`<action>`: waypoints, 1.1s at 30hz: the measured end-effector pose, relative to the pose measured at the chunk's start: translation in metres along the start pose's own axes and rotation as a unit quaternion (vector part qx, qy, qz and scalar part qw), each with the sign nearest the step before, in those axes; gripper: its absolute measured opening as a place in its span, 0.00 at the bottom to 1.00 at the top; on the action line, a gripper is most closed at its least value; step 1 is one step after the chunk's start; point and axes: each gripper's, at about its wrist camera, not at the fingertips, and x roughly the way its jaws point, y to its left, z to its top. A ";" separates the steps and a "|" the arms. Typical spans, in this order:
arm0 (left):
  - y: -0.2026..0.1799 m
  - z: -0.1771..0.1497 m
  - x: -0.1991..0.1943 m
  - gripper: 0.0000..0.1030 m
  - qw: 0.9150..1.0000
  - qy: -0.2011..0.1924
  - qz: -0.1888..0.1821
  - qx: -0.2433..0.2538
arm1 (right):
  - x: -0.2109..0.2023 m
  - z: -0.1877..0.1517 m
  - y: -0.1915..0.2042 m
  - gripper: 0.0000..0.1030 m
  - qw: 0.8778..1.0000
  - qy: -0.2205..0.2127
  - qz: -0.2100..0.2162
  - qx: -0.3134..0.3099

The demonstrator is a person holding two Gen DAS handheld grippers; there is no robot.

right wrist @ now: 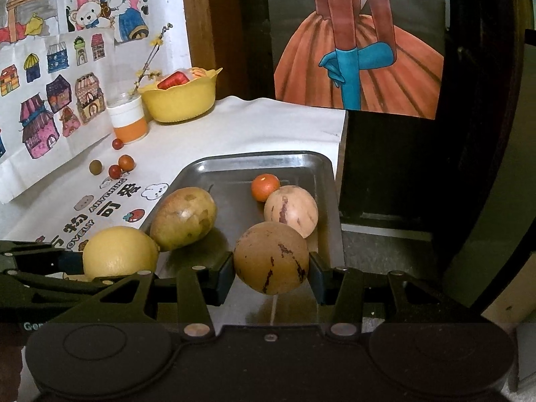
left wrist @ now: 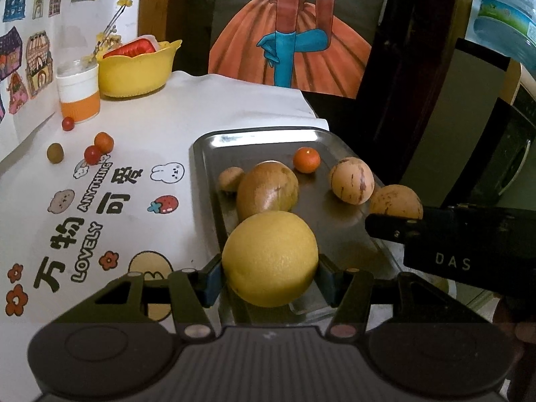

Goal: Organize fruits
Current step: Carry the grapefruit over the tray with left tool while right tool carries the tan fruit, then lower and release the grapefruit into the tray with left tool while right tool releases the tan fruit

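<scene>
My left gripper (left wrist: 270, 276) is shut on a big yellow lemon-like fruit (left wrist: 270, 258) over the near left part of the steel tray (left wrist: 268, 137). My right gripper (right wrist: 272, 266) is shut on a round tan fruit with dark streaks (right wrist: 271, 257) over the tray's (right wrist: 301, 160) near right side. On the tray lie a large green-brown fruit (left wrist: 268, 189), a small brown fruit (left wrist: 230, 178), a small orange (left wrist: 306, 159) and a pale streaked fruit (left wrist: 351, 181). The right gripper's fruit (left wrist: 395, 201) and its dark body (left wrist: 469, 238) show at right in the left wrist view.
On the printed white cloth, several small fruits sit at the far left: two red ones (left wrist: 68, 123), (left wrist: 92, 154), an orange one (left wrist: 104, 142) and a green-brown one (left wrist: 55, 152). Behind them stand an orange-and-white jar (left wrist: 78, 95) and a yellow bowl (left wrist: 139, 67). The table edge drops off right of the tray.
</scene>
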 end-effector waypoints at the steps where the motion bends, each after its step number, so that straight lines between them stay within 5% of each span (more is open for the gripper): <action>1: 0.000 0.000 0.000 0.59 1.000 -0.001 0.000 0.001 | 0.001 0.000 0.000 0.47 1.000 0.000 0.000 0.000; 33: -0.008 -0.008 0.004 0.60 1.000 -0.007 0.000 0.024 | 0.019 -0.005 0.000 0.47 1.000 0.016 -0.001 0.008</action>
